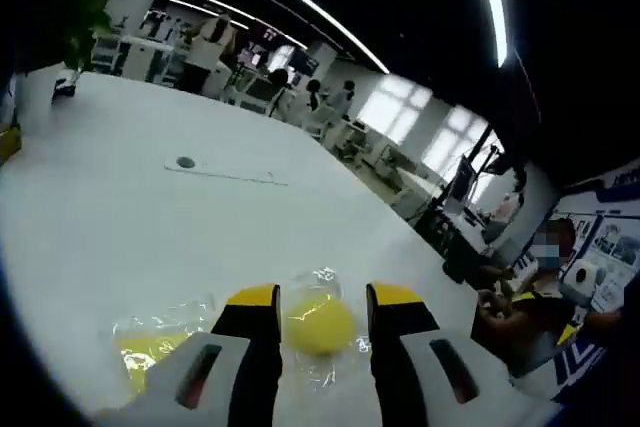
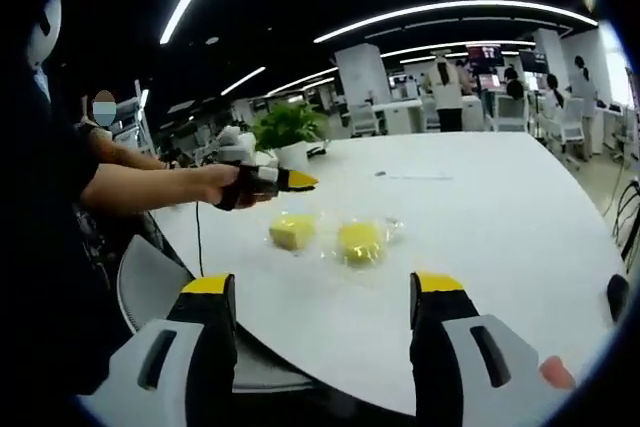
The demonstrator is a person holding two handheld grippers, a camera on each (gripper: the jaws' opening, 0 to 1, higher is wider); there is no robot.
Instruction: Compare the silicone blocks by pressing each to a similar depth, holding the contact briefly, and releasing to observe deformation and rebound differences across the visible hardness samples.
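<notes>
The left tool is apart, with one yellow block on the white surface between its tips. The second block lies just left of it. The right tool is also apart, well back from both blocks.

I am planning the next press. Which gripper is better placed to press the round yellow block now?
Probably the left gripper. In its own view its open jaws frame the round yellow block closely, above the white table. The right gripper hangs open beyond the table edge, with both blocks far ahead.
</notes>
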